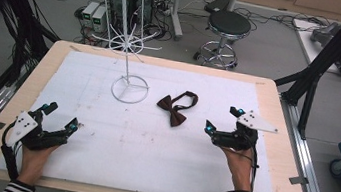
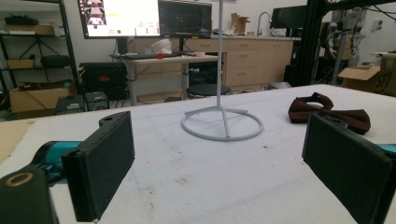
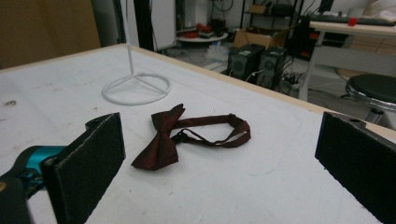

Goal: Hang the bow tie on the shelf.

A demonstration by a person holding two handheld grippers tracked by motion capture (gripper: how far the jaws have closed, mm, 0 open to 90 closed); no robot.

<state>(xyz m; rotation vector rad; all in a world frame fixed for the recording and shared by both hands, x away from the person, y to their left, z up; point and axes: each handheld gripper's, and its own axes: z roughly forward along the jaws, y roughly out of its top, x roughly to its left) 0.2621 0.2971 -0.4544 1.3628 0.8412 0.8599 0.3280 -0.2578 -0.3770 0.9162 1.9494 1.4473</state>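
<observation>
Two tools are resting wide open and holding nothing: your left tool point(image 1: 61, 117) and your right tool point(image 1: 222, 118). Nothing is started yet; the brown bow tie point(image 1: 176, 107) is lying flat on the counter point(image 1: 103, 132) (beside the white wire rack point(image 1: 129, 40)), waiting to be picked up.
</observation>
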